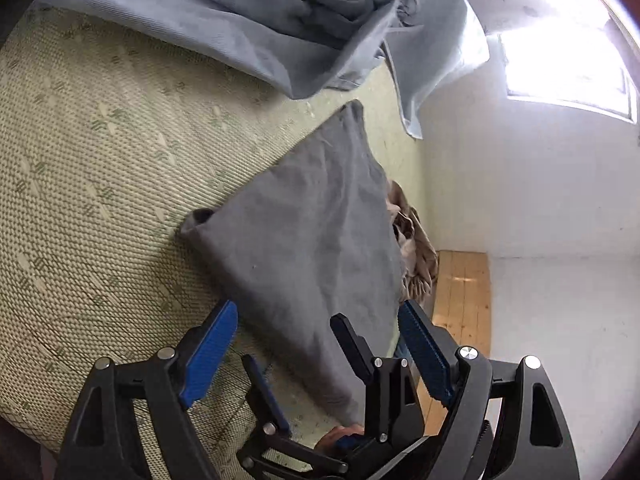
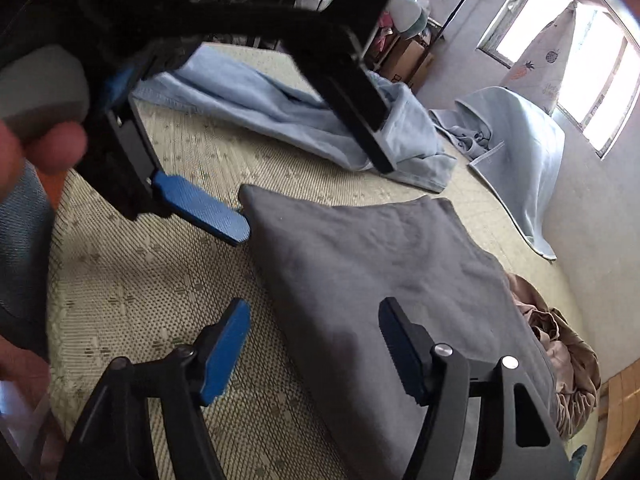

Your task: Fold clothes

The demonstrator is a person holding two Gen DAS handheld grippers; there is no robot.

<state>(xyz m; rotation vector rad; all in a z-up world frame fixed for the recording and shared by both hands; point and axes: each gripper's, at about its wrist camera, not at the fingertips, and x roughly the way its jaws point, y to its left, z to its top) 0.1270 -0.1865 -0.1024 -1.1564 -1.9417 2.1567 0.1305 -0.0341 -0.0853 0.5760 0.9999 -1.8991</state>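
A grey garment [image 1: 304, 240] [image 2: 380, 280] lies folded flat on the woven mat [image 1: 100, 160] [image 2: 140, 280]. My left gripper [image 1: 316, 344] is open and hovers over its near end. In the right wrist view that left gripper [image 2: 312, 200] hangs above the garment's far-left corner, one blue pad [image 2: 200, 208] close to the cloth's edge. My right gripper [image 2: 312, 312] is open too, straddling the garment's left edge with nothing held. In the left wrist view the right gripper [image 1: 294, 340] shows below, between the left one's fingers.
A rumpled light blue blanket [image 1: 240, 20] [image 2: 280, 112] lies at the far side of the mat. A second blue cloth [image 2: 516, 152] drapes by the window [image 2: 600, 80]. A tan garment [image 1: 416, 248] [image 2: 560, 352] is bunched at the mat's edge, beside the wooden floor [image 1: 464, 300]. A hand [image 2: 40, 152] holds the left gripper.
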